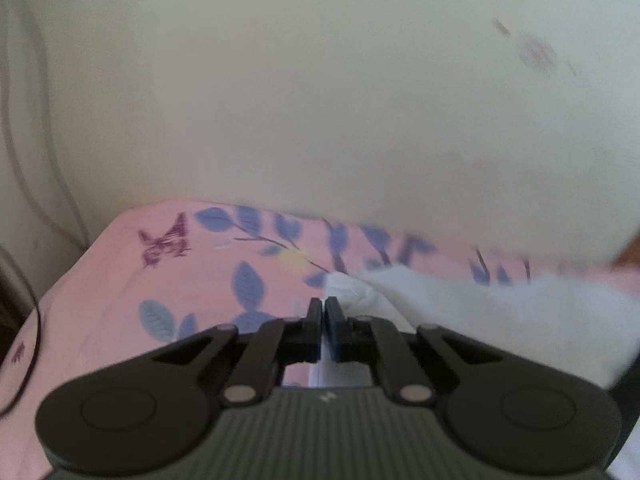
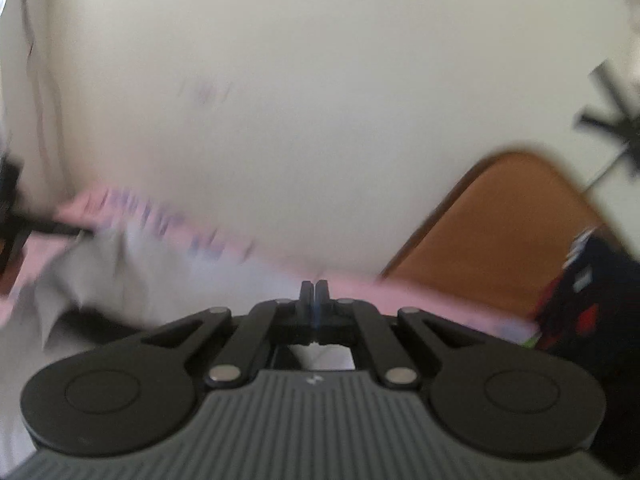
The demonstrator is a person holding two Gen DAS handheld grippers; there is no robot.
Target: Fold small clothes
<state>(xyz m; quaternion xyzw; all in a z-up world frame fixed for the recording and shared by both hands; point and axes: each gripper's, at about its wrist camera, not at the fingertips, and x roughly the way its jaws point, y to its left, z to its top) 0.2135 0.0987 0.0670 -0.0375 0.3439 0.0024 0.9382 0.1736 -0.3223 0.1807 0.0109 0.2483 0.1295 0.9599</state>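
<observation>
Pink bedsheet printed with blue leaves and a purple butterfly (image 1: 132, 280) covers the surface, with a plain cream wall (image 1: 300, 100) right behind it, one orange-brown wooden board (image 2: 500, 232) far right, and a dark cable (image 1: 32, 344) down the left edge. One white cloth garment (image 1: 460, 304) is stretched between the two tools: the left gripper (image 1: 324, 302) is pinched on its left corner. The right gripper (image 2: 314, 286) has its jaws together with white cloth showing underneath, though that view's pretty blurry.
</observation>
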